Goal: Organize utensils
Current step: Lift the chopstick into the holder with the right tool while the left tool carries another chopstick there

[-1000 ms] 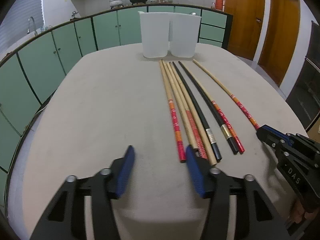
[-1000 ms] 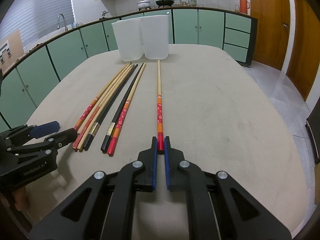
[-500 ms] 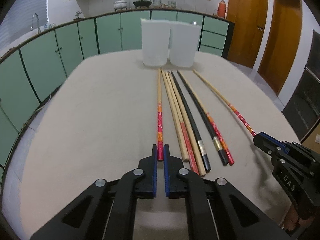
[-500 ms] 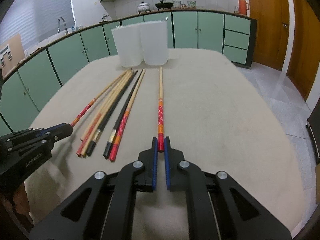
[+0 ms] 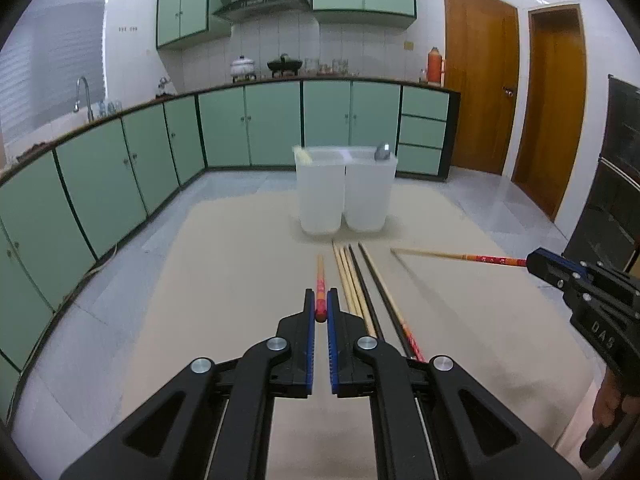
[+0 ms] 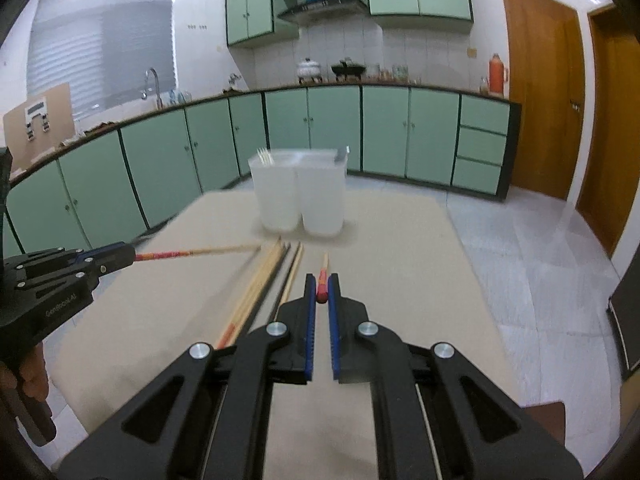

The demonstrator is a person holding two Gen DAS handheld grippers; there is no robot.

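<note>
I have each pair of tongs pinching one red-ended chopstick at its painted butt: left tongs (image 5: 321, 312) on one (image 5: 320, 280), right tongs (image 6: 321, 294) on the other (image 6: 323, 270), both lifted and pointing toward the white bins (image 5: 344, 192). They are light, stiff and lacquer-slick, so I judge the butt grip prone to swivelling. The remaining chopsticks (image 5: 356, 280) lie on the desk (image 5: 224, 280), just short of the bins.

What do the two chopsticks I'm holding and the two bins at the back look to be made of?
The chopstick in the left gripper, and the one in the right gripper, look like pale wood or bamboo: a tan matte shaft with a red painted end. The two bins look like frosted, translucent white plastic, since dim shapes show through their walls.
</note>
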